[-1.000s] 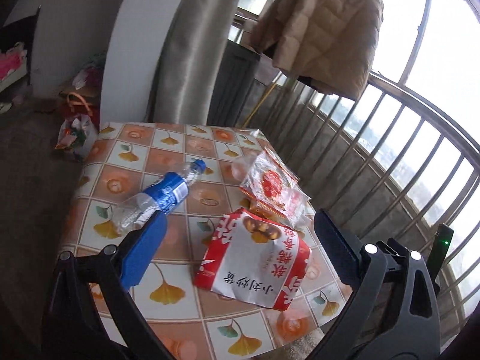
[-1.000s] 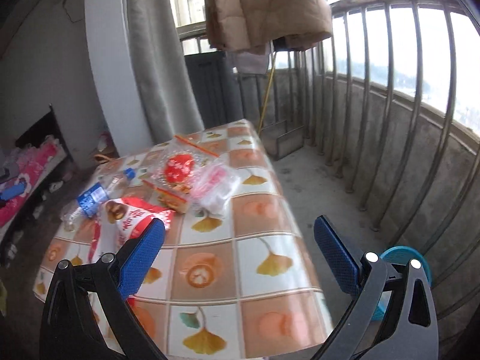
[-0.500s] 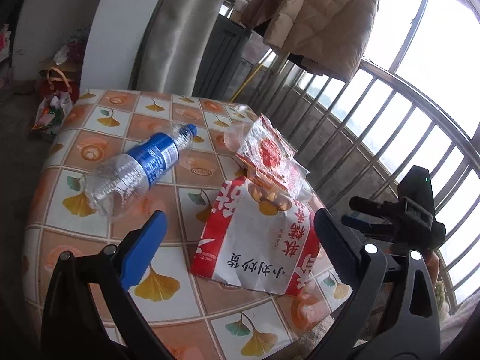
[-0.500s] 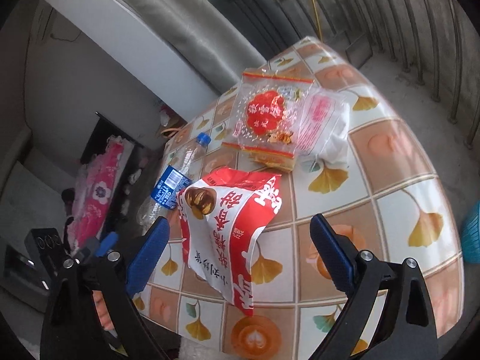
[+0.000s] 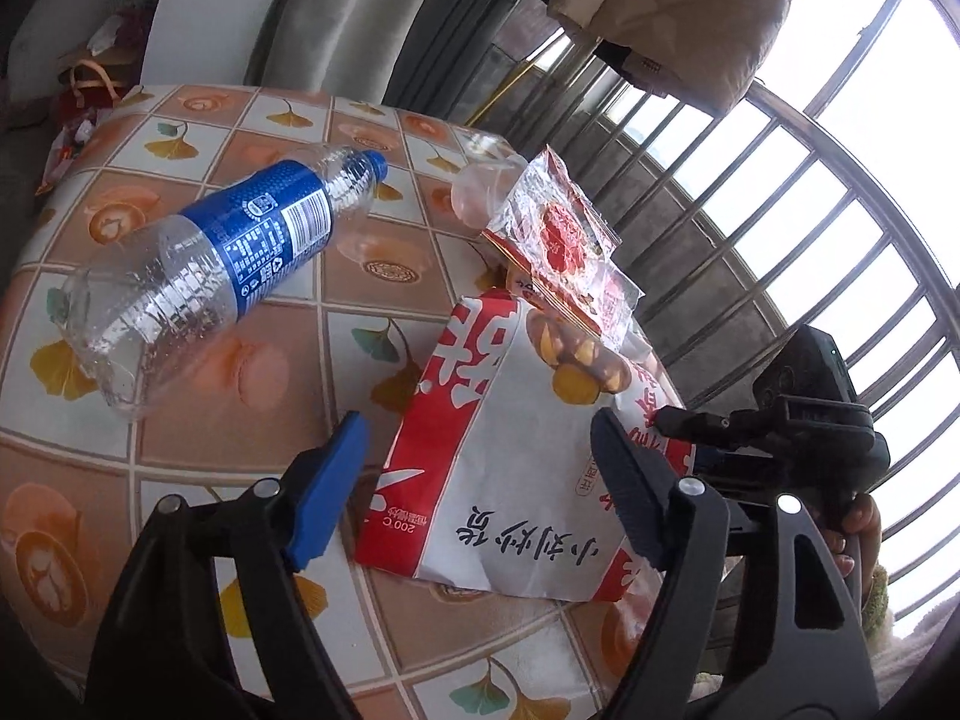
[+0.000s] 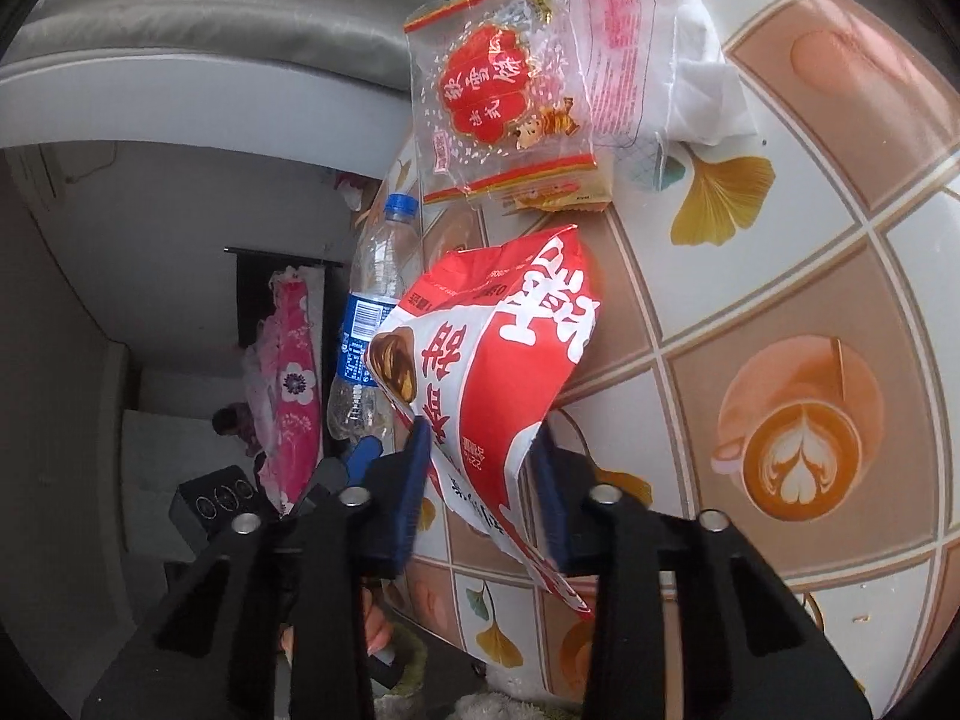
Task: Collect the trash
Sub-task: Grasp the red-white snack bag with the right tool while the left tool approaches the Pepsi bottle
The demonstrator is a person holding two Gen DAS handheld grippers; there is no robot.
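Note:
A red and white snack bag lies on the tiled table. My left gripper is open, its fingers either side of the bag's near end. My right gripper has closed in on the bag, its jaws on both sides of the bag's edge; it also shows at the right of the left wrist view. A clear bottle with a blue label lies on its side to the left. A clear wrapper with a red print and a white crumpled wrapper lie behind the bag.
The table carries a leaf and coffee-cup pattern and stands beside a metal railing. A beige jacket hangs on the railing. A grey curtain hangs behind. Bags lie on the floor at far left.
My right gripper has moved in from the table's far side and closed onto the snack bag's edge. My left gripper has moved closer and lower toward the bag, still open.

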